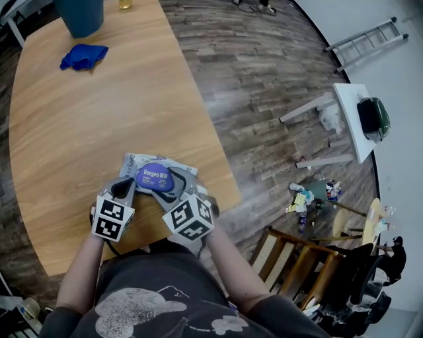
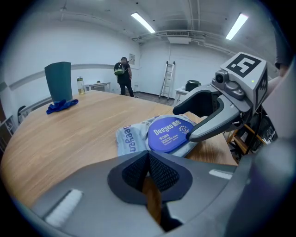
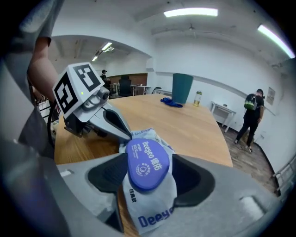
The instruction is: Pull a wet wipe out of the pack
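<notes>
A grey wet wipe pack (image 1: 153, 177) with a round blue lid (image 3: 147, 162) lies near the table's front edge. My right gripper (image 1: 180, 189) stands open around it: in the right gripper view (image 3: 150, 178) the pack and its lid lie between the two wide-spread dark pads, and I see no pad pressing on it. My left gripper (image 1: 124, 189) is shut just left of the pack, nothing between its pads (image 2: 149, 167). In the left gripper view the pack (image 2: 169, 134) lies ahead, with one grey finger of the right gripper (image 2: 217, 125) over its right side.
The wooden table (image 1: 79, 132) carries a blue cloth (image 1: 84, 56) and a teal bin (image 1: 80, 14) at its far end. The table's edge runs just right of the pack. Wooden chairs (image 1: 297, 257) stand on the floor at right. A person (image 3: 251, 115) stands far off.
</notes>
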Demonstrator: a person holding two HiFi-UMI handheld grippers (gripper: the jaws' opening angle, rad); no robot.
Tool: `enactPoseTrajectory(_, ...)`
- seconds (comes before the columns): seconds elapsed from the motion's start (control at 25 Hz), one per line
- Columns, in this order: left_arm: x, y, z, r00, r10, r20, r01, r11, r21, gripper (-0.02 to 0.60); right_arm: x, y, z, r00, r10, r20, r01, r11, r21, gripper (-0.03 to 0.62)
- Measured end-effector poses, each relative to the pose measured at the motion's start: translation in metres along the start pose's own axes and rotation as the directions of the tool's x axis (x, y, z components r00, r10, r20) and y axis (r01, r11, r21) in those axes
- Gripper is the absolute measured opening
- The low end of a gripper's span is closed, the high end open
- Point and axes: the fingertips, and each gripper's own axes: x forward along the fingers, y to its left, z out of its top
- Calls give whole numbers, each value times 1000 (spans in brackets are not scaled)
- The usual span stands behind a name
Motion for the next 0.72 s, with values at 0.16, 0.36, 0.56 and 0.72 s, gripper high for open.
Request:
enactPoseTrajectory(0.16,0,0,0,1000,-8,-3,8,1000,-2,18,14,3,-7,998,35,-52,-37,998,-41,296)
enactPoseTrajectory(0.36,1,-2,-1,1000,-27,-7,27,999,-18,18,21,2,-10,995,55,-77,-57,998,-23,304)
enactPoseTrajectory(0.56,1,-2,-1,1000,-27,-14,27,1000,0,18,21,1,-13,996,83,-43,-82,996,25,307)
enactPoseTrajectory(0.72,1,-1,-1,999,-28,-17,28,1000,4,18,23,0,-11,988,136,-68,-131,989,71,304)
